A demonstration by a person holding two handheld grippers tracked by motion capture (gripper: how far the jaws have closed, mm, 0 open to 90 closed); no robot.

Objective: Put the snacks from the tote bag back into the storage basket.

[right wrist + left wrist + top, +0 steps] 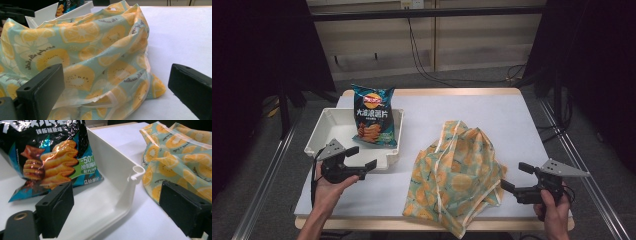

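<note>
A: Worktop point(512, 125), white, is carrying everything. Biggest item?

B: Bag point(454, 172), green cloth with orange slices, is lying crumpled at the front centre, its near edge hanging over the worktop's front rim.

A: Next?

B: Tray point(324, 131), white, is sitting front left, just beside the bag. A chips pack point(373, 116) is leaning upright inside it, against the far wall.

A: Left gripper point(362, 157)?

B: It's hovering at the tray's near right corner, pointing toward the bag. Jaws are standing wide apart, gripping nothing. In the left gripper view the tray wall point(112, 167) is running between them, one jaw over the tray floor, the other outside near the bag point(180, 152); whether they're touching the tray, can't tell.

A: Right gripper point(514, 177)?

B: It's sitting front right, pointing left at the bag, just beside its right edge. Jaws are apart too, holding nothing; in the right gripper view the cloth point(87, 57) is bulging in front of them.
</note>
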